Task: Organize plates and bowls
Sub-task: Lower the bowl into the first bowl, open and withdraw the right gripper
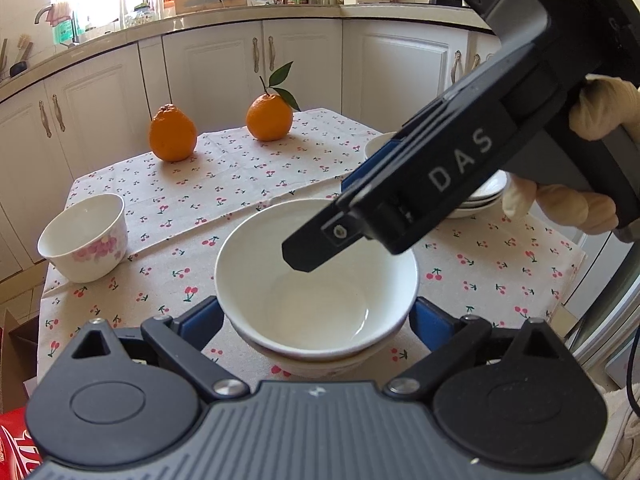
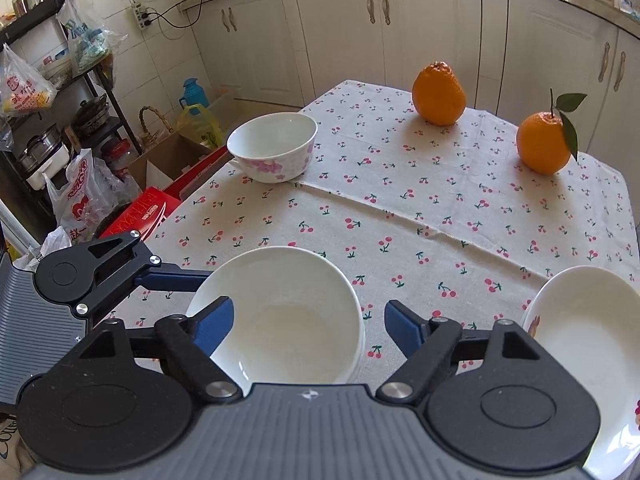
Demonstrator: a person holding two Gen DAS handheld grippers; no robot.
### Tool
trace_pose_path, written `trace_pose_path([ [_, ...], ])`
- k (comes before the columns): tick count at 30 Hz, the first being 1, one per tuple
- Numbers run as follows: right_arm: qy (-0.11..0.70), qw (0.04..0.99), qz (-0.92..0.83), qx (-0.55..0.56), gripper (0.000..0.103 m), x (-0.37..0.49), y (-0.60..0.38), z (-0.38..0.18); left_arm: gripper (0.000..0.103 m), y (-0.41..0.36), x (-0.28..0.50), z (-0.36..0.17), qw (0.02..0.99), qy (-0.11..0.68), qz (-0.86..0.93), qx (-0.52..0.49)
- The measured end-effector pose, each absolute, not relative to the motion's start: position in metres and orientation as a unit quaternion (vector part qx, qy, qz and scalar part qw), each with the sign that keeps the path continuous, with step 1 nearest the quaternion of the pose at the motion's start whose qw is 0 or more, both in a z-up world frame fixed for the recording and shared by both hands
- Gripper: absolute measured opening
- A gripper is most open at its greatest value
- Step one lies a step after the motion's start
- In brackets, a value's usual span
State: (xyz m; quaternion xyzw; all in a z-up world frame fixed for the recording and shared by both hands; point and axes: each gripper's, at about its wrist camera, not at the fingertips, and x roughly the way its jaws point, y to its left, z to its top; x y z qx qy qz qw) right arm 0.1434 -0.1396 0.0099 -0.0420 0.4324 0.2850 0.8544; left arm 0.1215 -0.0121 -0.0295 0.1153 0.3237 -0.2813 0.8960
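Note:
A stack of white bowls (image 1: 316, 280) sits near the table's front edge; it also shows in the right wrist view (image 2: 280, 316). My left gripper (image 1: 316, 324) is open, one blue finger on each side of the stack. My right gripper (image 2: 308, 326) is open above the top bowl, its left finger over the bowl's rim; in the left wrist view its body (image 1: 460, 168) hangs over the bowl. A lone bowl with pink flowers (image 1: 84, 236) stands at the left edge and shows in the right wrist view (image 2: 274, 146). A stack of white plates (image 2: 584, 340) lies at the right.
Two oranges (image 1: 173, 132) (image 1: 269, 117) stand at the far side of the cherry-print tablecloth (image 1: 248, 188). White kitchen cabinets (image 1: 224, 64) lie beyond. Boxes and bags (image 2: 152, 204) sit on the floor left of the table.

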Motion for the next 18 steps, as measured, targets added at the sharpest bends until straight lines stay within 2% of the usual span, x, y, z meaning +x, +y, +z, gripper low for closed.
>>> trace_pose_path([
  [4, 0.415, 0.864, 0.283, -0.045, 0.103, 0.142, -0.140, 0.018, 0.100, -0.008, 0.114, -0.025, 0.898, 0.315, -0.282, 0.123],
  [18, 0.405, 0.864, 0.288, -0.074, 0.103, 0.155, -0.108, 0.030, 0.102, 0.054, 0.117, -0.011, 0.929, 0.284, -0.213, 0.100],
])
